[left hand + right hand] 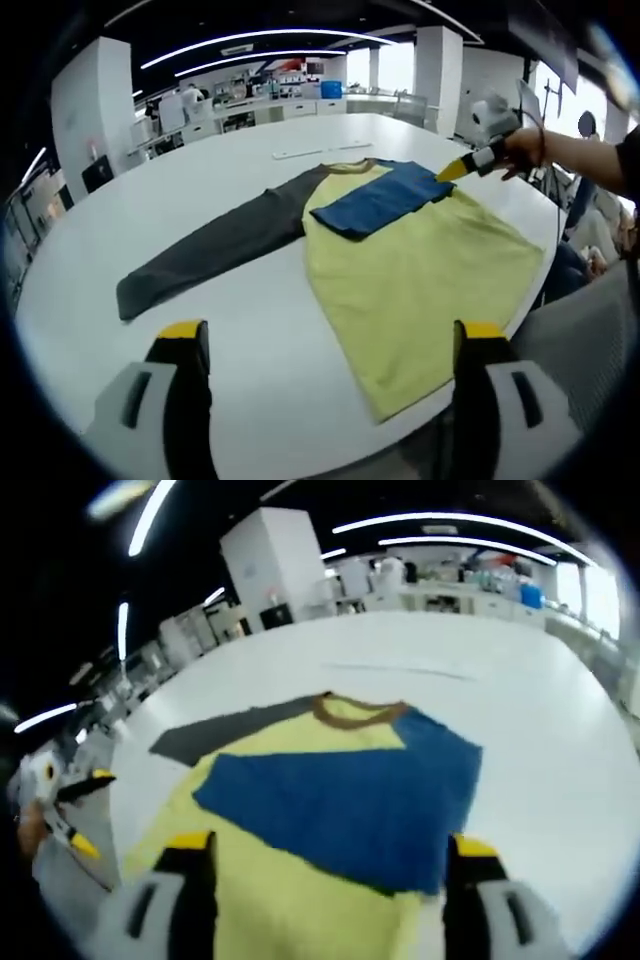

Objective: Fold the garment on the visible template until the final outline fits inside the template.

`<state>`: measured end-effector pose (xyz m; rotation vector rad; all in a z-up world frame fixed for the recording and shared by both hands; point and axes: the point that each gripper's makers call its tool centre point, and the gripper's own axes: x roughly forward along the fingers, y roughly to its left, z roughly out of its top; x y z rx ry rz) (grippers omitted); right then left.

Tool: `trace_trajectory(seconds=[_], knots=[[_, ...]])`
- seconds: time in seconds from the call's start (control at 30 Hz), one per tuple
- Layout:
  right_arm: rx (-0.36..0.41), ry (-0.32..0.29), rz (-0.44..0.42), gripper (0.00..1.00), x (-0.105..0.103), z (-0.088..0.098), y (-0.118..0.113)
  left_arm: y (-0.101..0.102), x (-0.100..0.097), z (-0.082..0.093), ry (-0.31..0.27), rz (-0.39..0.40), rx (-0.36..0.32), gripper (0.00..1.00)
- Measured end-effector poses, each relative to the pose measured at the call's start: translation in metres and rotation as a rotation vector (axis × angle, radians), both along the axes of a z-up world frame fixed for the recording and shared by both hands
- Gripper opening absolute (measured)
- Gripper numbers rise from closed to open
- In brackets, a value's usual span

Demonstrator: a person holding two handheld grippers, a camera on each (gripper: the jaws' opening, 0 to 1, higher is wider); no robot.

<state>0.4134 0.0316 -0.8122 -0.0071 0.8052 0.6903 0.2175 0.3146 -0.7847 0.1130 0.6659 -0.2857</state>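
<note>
A shirt lies flat on the white table [200,180]. Its yellow body [420,280] faces me, and the grey sleeve [210,250] stretches out to the left. The blue sleeve [385,197] is folded across the chest below the brown collar [350,165]. My left gripper [332,335] is open at the near table edge, short of the hem. My right gripper [455,170], held by a hand, has its yellow tip at the blue sleeve's shoulder end. In the right gripper view the right gripper [330,845] stands open over the blue sleeve [350,800], and the left gripper [85,810] shows at the far left.
A thin white strip [310,152] lies on the table beyond the collar. The person's arm [580,150] reaches in from the right. The yellow hem runs close to the table's near right edge. Desks, cabinets and white pillars fill the room behind.
</note>
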Motion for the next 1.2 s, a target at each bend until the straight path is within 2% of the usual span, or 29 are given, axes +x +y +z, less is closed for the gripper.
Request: trace_trajectory(seconds=[0.23, 0.37, 0.67, 0.87, 1.0, 1.2], knots=[[-0.033, 0.003, -0.044, 0.84, 0.002, -0.007, -0.029, -0.001, 0.001, 0.002, -0.003, -0.002, 0.002, 0.99], [-0.025, 0.02, -0.067, 0.65, 0.003, -0.011, -0.042, 0.0, 0.001, 0.001, 0.002, 0.0, -0.001, 0.99], [-0.048, 0.017, -0.103, 0.28, 0.006, -0.021, -0.06, -0.002, 0.002, 0.003, 0.003, -0.007, 0.001, 0.99], [-0.061, 0.02, -0.111, 0.2, 0.007, -0.031, -0.064, 0.0, 0.001, 0.002, 0.008, -0.003, 0.003, 0.99], [-0.046, 0.008, -0.112, 0.13, 0.007, -0.03, -0.059, 0.002, 0.0, 0.002, 0.011, 0.001, 0.007, 0.99], [-0.071, -0.006, -0.115, 0.04, 0.008, -0.032, -0.054, 0.003, 0.0, 0.0, 0.02, 0.004, 0.011, 0.99]])
